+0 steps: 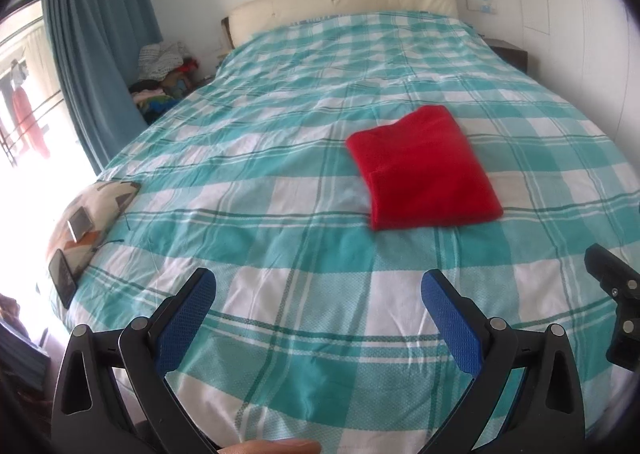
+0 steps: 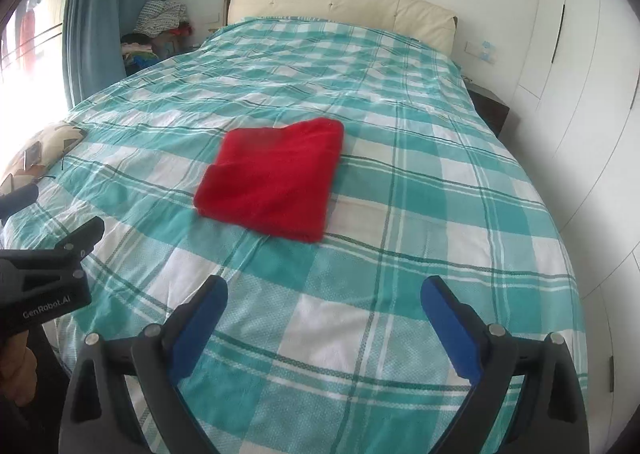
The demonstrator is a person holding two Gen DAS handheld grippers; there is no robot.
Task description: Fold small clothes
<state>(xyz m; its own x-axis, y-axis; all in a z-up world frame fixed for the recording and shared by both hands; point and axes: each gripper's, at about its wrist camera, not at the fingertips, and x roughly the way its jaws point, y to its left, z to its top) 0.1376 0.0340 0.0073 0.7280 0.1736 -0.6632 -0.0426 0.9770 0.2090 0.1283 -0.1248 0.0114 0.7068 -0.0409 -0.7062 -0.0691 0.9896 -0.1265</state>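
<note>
Left gripper and right gripper both hang over the near end of the bed, jaws spread wide, nothing held. Further up, mid-bed, the red garment lies flat as a neat folded rectangle, well apart from both grippers; looks done or nearly so. Judging by the look it's light, soft fleece-like cloth, limp and not slippery, so pinch a corner or the thick folded edge through all layers, else the stack will peel apart.

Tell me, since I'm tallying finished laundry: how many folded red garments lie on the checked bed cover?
1. The folded red fleece garment lies mid-bed on the teal-and-white checked bed cover, beyond both open grippers. None other shows there.
</note>
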